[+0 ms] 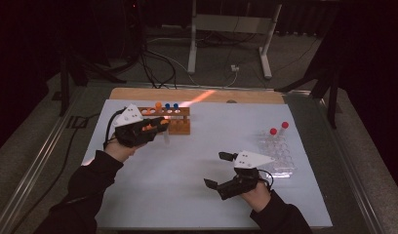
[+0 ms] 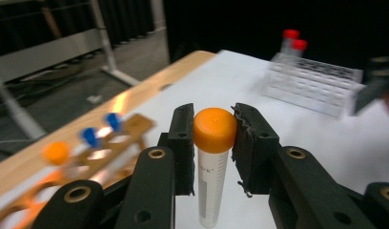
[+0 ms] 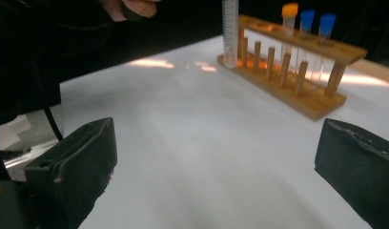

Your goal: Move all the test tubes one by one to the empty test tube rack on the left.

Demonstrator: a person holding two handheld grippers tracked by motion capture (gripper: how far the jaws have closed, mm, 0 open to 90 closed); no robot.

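My left gripper [image 1: 160, 126] is shut on an orange-capped clear tube [image 2: 214, 130]; both pads press on its cap and the tube hangs upright above the white mat. The same tube [image 3: 229, 28] hangs just beside the near end of the wooden rack [image 1: 180, 127]. That rack holds one orange-capped tube [image 1: 158, 105] and two blue-capped tubes [image 1: 172, 106]. My right gripper [image 1: 215, 169] stands wide open over the mat at the front right, with nothing between its jaws. Just right of it is a clear plastic rack [image 1: 277, 156] with two red-capped tubes [image 1: 279, 128].
A white mat [image 1: 197, 146] covers the table, with a strip of bare wood [image 1: 153, 93] along the far edge. Beyond the table stand a white metal frame [image 1: 228, 29] and cables [image 1: 158, 63] on the floor. Open mat lies between the two racks.
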